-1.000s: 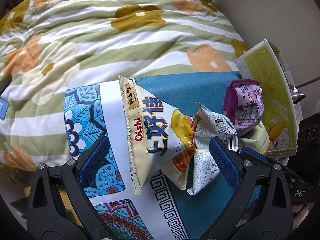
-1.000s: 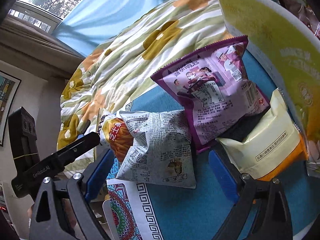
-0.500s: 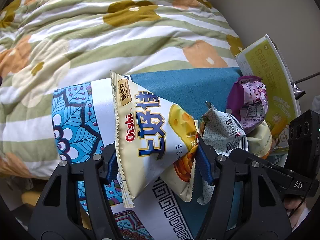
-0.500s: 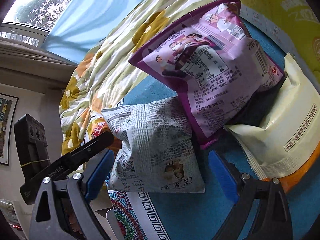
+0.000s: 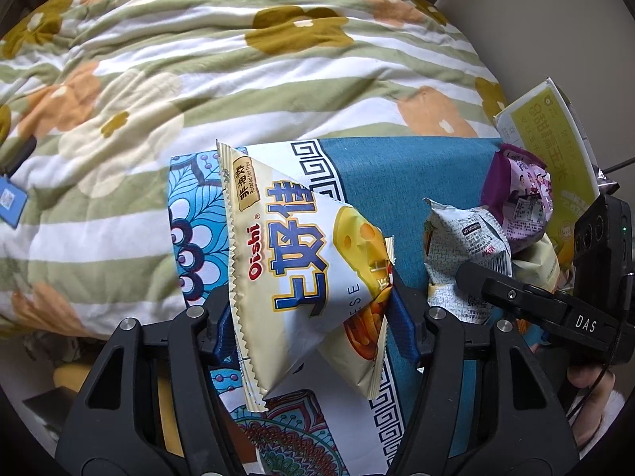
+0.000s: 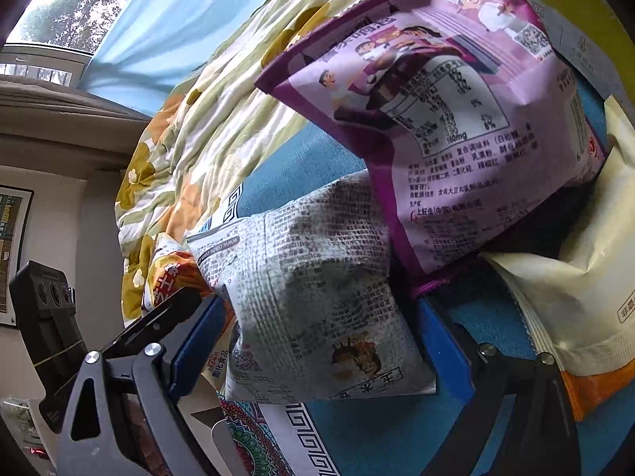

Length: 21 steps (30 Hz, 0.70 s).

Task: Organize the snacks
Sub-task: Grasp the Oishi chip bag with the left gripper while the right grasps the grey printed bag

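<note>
Left wrist view: the left gripper pinches the Oishi bag at lower centre of the frame, its 2 blue pads pressed into the bag's 2 sides; the jaws have just been closing, with the bag between them. The bag stands tilted over a patterned cloth, teal in the middle with a white key-pattern border and blue ornament at left. Behind the cloth, across the upper frame, lies a striped floral quilt. At right of the frame sit a newsprint bag, a purple bag above it, and a yellow-green box leaning at the far right. One black finger of the other gripper crosses the lower right, just in front of the newsprint bag

Right wrist view: the right gripper has its jaws spread wide, 1 blue pad on each side of the newsprint bag, which lies between them at lower centre; whether the pads touch it cannot be told. The purple bag overlaps the newsprint bag's upper right corner. A cream bag with an orange lower edge lies at right, partly under the purple one. The Oishi bag shows at centre left, held by the left gripper's black finger. The quilt fills the upper left
</note>
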### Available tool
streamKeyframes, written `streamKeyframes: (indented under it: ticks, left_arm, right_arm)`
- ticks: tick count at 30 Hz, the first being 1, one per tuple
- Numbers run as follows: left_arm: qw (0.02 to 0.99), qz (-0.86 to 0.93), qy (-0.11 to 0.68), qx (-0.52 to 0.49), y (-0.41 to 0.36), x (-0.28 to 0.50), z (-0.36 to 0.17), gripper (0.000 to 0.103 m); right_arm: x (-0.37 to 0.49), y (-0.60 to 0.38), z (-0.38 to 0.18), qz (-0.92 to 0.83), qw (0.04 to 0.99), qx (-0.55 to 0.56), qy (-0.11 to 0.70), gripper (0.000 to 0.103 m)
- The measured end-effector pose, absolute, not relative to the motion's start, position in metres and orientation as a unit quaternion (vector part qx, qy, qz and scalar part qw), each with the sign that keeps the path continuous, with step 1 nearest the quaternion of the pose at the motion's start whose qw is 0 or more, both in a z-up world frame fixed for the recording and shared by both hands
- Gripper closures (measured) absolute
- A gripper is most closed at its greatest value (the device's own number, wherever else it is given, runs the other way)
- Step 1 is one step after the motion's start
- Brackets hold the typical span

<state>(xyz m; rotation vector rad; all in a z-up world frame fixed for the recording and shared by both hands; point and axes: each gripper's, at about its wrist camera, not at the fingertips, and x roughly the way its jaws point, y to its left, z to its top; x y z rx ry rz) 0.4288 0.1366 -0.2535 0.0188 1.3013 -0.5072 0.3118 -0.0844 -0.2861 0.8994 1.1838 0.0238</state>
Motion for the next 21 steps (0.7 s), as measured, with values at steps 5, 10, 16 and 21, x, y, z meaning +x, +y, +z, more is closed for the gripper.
streamKeyframes:
  ticks: [5, 10, 16, 21]
  left_arm:
    - [0.769, -0.228, 0.597, 0.008, 0.139, 0.425, -0.252, 0.044]
    - [0.774, -0.218, 0.594, 0.017, 0.141, 0.42, -0.249, 0.044]
    - [0.786, -0.198, 0.586, 0.022, 0.154, 0.409, -0.238, 0.044]
    - [0.799, -0.179, 0.573, 0.02, 0.168, 0.399, -0.22, 0.044]
  right_arm:
    - [0.318, -0.075, -0.283, 0.015, 0.745, 0.382, 0.546, 0.009]
    - [0.321, -0.065, -0.284, 0.031, 0.746, 0.365, 0.557, 0.027]
    - [0.321, -0.052, -0.278, 0.05, 0.756, 0.332, 0.561, 0.042]
    - [0.319, -0.05, -0.27, 0.067, 0.764, 0.323, 0.555, 0.044]
